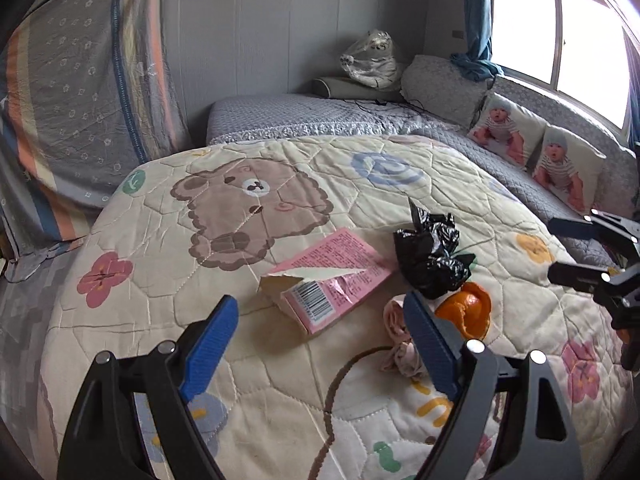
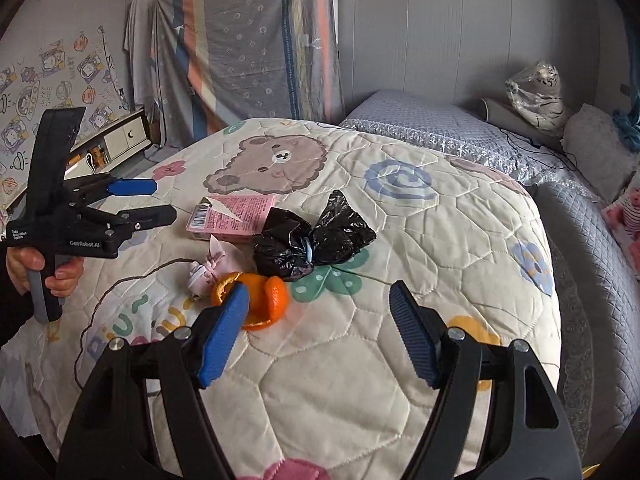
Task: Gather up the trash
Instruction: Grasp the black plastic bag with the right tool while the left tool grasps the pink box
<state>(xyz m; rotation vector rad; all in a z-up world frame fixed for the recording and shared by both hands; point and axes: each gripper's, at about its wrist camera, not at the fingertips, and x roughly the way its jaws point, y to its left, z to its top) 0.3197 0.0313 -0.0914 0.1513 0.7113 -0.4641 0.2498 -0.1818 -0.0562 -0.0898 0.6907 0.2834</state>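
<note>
Trash lies on a cream cartoon quilt (image 1: 280,184). A torn pink carton (image 1: 332,280) (image 2: 232,216), a crumpled black plastic bag (image 1: 432,256) (image 2: 312,236), an orange peel (image 1: 468,308) (image 2: 260,296) and a crumpled pinkish tissue (image 1: 396,336) (image 2: 204,272) sit close together. My left gripper (image 1: 320,320) (image 2: 160,200) is open and empty, hovering just short of the carton. My right gripper (image 2: 320,312) (image 1: 560,248) is open and empty, above the quilt near the peel and the bag.
A grey quilted bed (image 1: 320,116) with pillows (image 1: 440,80), baby-print cushions (image 1: 560,160) and a bagged plush toy (image 1: 372,60) lies beyond. A striped sheet (image 2: 248,48) hangs at the left. A window (image 1: 560,20) is at the right. A low cabinet (image 2: 116,140) stands far left.
</note>
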